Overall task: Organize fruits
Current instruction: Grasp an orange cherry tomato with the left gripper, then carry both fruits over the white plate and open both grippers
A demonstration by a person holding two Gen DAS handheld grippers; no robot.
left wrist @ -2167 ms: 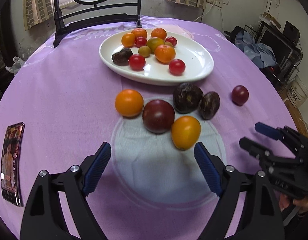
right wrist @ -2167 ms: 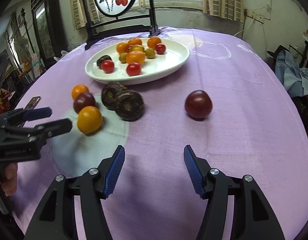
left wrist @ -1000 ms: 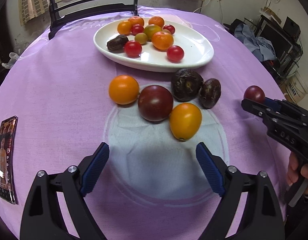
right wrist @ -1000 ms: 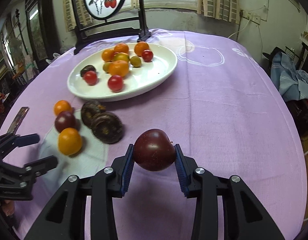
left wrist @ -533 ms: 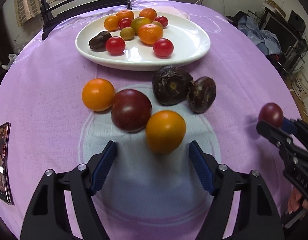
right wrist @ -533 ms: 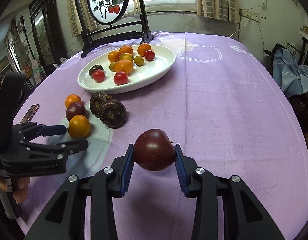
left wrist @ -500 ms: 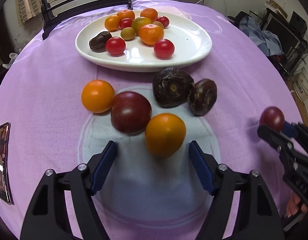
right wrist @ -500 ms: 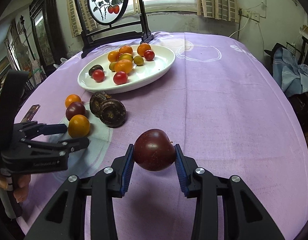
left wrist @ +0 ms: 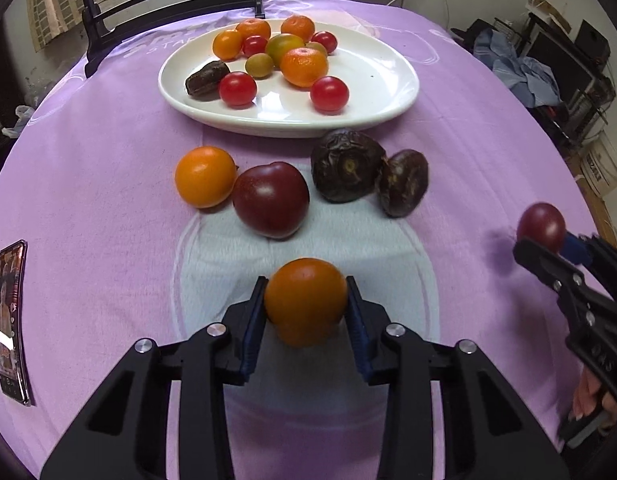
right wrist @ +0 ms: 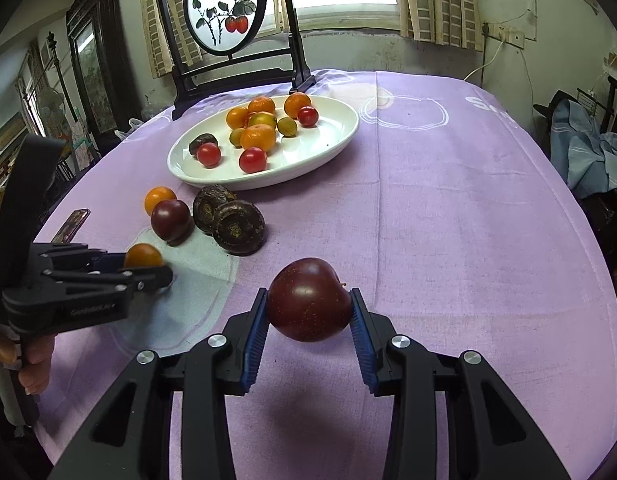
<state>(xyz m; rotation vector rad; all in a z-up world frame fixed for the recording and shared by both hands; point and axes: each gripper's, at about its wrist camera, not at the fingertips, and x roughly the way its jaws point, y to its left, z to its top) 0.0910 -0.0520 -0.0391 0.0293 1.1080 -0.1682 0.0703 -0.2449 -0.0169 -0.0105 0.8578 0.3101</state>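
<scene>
My left gripper (left wrist: 306, 312) is shut on an orange tomato (left wrist: 305, 300) just above the purple cloth. My right gripper (right wrist: 308, 314) is shut on a dark red plum (right wrist: 308, 306) and holds it above the cloth; it also shows at the right of the left wrist view (left wrist: 542, 226). A white plate (left wrist: 384, 84) at the back holds several small oranges and red tomatoes. In front of it lie an orange fruit (left wrist: 205, 176), a dark red plum (left wrist: 271, 199) and two dark wrinkled fruits (left wrist: 346, 170) (left wrist: 402, 188).
A phone (left wrist: 10, 320) lies at the table's left edge. A framed round screen (right wrist: 226, 12) stands behind the plate. The table's right edge drops off toward clutter and clothes (right wrist: 588, 152).
My left gripper has moved forward and closed on the orange tomato, which was lying free between its open fingers. My right gripper keeps holding the plum, raised slightly.
</scene>
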